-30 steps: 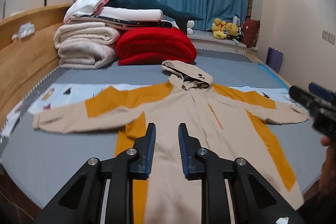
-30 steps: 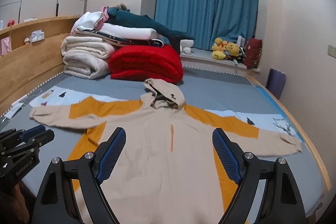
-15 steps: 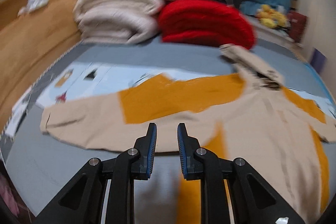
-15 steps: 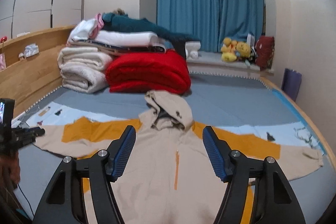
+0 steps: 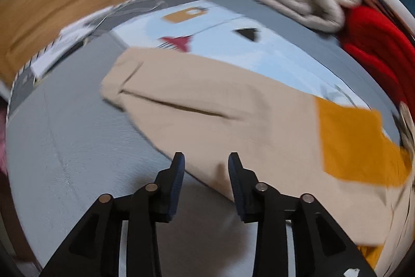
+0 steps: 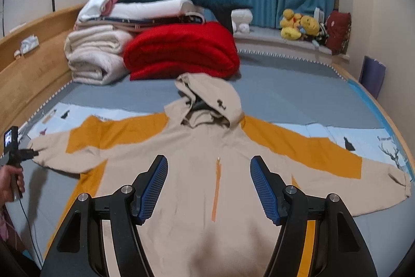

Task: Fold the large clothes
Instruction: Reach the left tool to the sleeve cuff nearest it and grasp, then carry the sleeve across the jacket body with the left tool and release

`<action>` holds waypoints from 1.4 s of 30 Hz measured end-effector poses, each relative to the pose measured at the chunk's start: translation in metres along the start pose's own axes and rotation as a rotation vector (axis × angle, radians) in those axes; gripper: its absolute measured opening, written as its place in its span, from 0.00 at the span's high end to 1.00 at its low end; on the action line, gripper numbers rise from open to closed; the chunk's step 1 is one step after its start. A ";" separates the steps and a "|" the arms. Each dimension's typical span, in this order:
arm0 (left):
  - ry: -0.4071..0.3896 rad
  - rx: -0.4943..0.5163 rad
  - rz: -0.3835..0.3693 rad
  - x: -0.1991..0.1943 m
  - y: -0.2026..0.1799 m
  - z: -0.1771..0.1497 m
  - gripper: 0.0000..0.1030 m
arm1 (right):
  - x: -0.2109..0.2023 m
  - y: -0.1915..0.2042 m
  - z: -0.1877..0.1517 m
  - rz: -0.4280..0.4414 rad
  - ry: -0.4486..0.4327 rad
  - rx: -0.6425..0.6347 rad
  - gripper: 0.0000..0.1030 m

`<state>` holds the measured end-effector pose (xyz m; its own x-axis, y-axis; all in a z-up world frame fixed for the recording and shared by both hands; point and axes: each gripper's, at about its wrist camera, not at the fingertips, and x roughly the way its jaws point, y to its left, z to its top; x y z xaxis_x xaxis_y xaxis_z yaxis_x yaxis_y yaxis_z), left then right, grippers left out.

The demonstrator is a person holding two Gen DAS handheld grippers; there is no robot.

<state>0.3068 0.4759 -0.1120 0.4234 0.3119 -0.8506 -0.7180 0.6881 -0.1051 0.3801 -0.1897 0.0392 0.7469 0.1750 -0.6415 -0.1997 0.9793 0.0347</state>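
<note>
Left gripper [image 5: 206,164] fingers are opening over the beige-and-orange hooded fabric jacket [image 6: 207,160] sleeve edge, nothing gripped; right gripper [image 6: 208,168] fingers are hovering wide above its chest.

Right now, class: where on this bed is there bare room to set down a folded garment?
Free: the grey strip between the jacket's hood and the far bed edge, right of the red quilt. Crowded: the stacked bedding by the headboard, and the middle under the spread jacket.

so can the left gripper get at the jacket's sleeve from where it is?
Probably yes. The left gripper is right over the sleeve, its jaws opening with nothing between them, and the sleeve lies flat on the bed, uncovered.
</note>
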 end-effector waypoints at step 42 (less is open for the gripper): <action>0.147 0.796 -0.790 -0.202 -0.413 -0.208 0.97 | 0.059 -0.018 -0.032 0.059 0.295 0.161 0.26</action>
<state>0.4031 -0.0075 -0.0041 0.4954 -0.4398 -0.7491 0.3005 0.8959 -0.3272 0.4074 -0.2005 -0.0237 0.5171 0.2174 -0.8278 -0.1169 0.9761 0.1833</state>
